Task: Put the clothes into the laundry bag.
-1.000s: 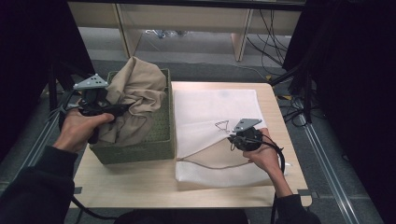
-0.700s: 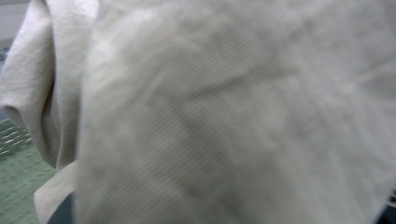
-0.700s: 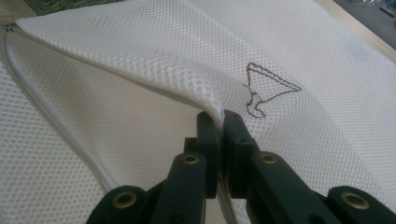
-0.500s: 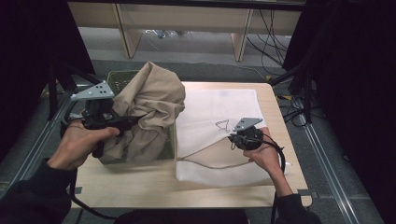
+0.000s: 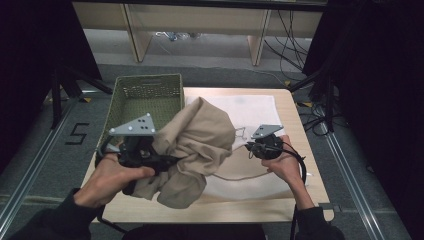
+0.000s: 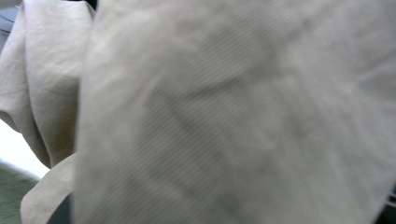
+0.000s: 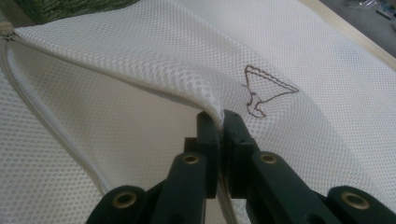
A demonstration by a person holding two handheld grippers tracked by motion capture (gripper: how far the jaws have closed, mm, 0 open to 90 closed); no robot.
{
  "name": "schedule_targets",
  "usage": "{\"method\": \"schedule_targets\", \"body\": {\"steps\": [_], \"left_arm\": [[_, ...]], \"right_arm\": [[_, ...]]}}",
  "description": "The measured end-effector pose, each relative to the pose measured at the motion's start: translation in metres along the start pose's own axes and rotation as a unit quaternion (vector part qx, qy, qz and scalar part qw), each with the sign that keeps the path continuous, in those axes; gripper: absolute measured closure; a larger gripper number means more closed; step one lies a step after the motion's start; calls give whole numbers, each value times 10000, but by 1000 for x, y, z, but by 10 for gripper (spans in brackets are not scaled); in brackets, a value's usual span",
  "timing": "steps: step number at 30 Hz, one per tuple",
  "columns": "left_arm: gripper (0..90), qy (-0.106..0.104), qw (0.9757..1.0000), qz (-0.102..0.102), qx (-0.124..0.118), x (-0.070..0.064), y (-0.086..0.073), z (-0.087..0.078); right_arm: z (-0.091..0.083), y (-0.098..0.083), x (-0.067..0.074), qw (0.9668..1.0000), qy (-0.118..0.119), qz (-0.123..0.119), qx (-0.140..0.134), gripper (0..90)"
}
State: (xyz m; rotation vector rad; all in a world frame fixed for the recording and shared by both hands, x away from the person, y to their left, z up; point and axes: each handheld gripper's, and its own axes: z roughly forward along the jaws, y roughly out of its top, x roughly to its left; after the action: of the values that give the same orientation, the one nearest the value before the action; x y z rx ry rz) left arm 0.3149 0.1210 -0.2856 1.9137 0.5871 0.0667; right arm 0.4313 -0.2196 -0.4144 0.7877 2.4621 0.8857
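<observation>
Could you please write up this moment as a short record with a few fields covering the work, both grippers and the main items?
work: moving a beige garment from the green basket toward the white mesh laundry bag
left hand-held gripper: shut on the garment, carrying it above the table
right hand-held gripper: shut on the bag's upper layer, lifting its zipped opening
basket: at the table's left, interior looks bare
bag: flat on the table's right half
</observation>
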Motion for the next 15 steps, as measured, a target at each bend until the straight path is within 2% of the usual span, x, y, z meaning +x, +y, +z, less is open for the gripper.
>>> {"method": "schedule_targets", "body": {"steps": [2,3,6,7,10,11,12,14,15], "left_arm": [[702,-133,9998,-28,107,-6,-5,9],[702,-164,9997,-2,165,-8,-8,13],[701,-349,9990,14,278,-10,-18,28],[701,-362,9986,-151,353,-11,-23,33],[699,-516,9974,-238,438,-9,-36,50],[699,-543,9967,-317,511,-9,-41,56],[698,-601,9960,-339,567,-8,-46,63],[697,-685,9946,-363,695,-6,-55,77],[696,-697,9937,-454,745,-6,-60,87]], "right_arm": [[-1,0,-1,10000,19,-30,-18,873],[-1,0,-1,10000,-5,35,-18,873],[-1,-1,-3,10000,25,17,-56,873],[-1,-1,-3,10000,31,24,-59,873],[-2,0,-3,9999,18,66,-84,873],[-2,-1,-2,9998,14,151,-91,873],[-2,0,-4,9999,22,92,-120,873],[-3,0,-4,9998,30,162,-113,873],[-3,-1,-4,9998,25,178,-128,873]]}}
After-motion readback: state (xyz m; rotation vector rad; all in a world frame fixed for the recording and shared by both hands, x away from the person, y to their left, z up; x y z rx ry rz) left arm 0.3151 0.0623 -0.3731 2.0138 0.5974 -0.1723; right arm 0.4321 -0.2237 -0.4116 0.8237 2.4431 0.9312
